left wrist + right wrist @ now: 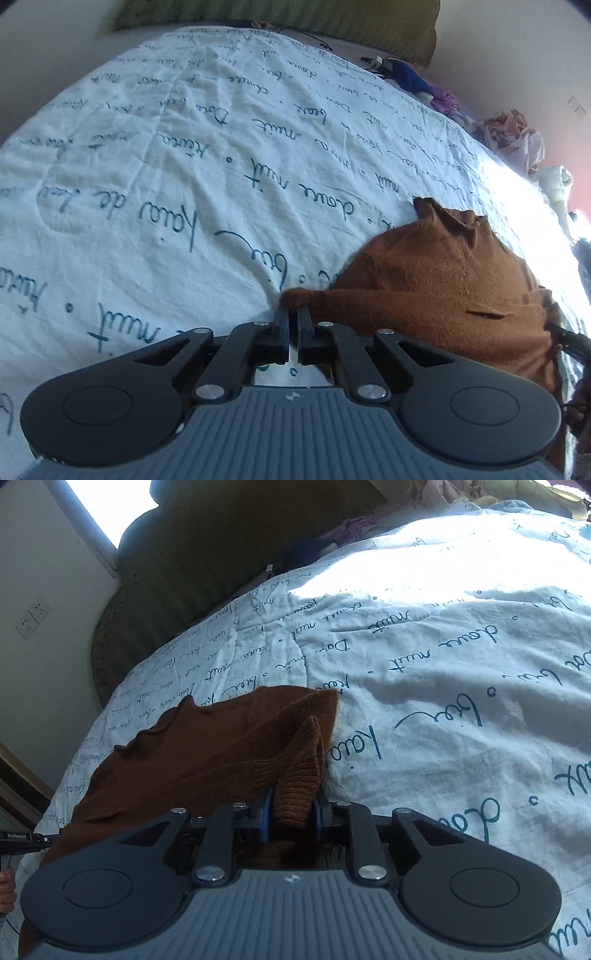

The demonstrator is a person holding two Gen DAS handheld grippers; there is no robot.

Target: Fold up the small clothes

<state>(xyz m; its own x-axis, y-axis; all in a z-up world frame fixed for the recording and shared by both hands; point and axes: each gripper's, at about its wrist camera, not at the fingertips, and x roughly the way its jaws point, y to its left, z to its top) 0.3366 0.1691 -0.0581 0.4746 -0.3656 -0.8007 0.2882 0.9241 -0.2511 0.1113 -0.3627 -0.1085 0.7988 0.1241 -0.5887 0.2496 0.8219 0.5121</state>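
A fuzzy rust-brown knitted sweater (443, 280) is spread on the bed's crinkled, script-printed white duvet (184, 166). Its sleeve tip is pinched by the closed left hand-held gripper (293, 306); a ribbed fold is clasped between the right hand-held gripper (291, 805) pads.

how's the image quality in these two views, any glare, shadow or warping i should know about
Left wrist view: sunlight blows out the bedspread along its right edge, and the fisheye bows the bed and its printed script. The brown garment stays readable. Right wrist view: the window and a sunlit patch of bedspread are overexposed, the green headboard sits in deep shadow, and the brown garment looks dark.
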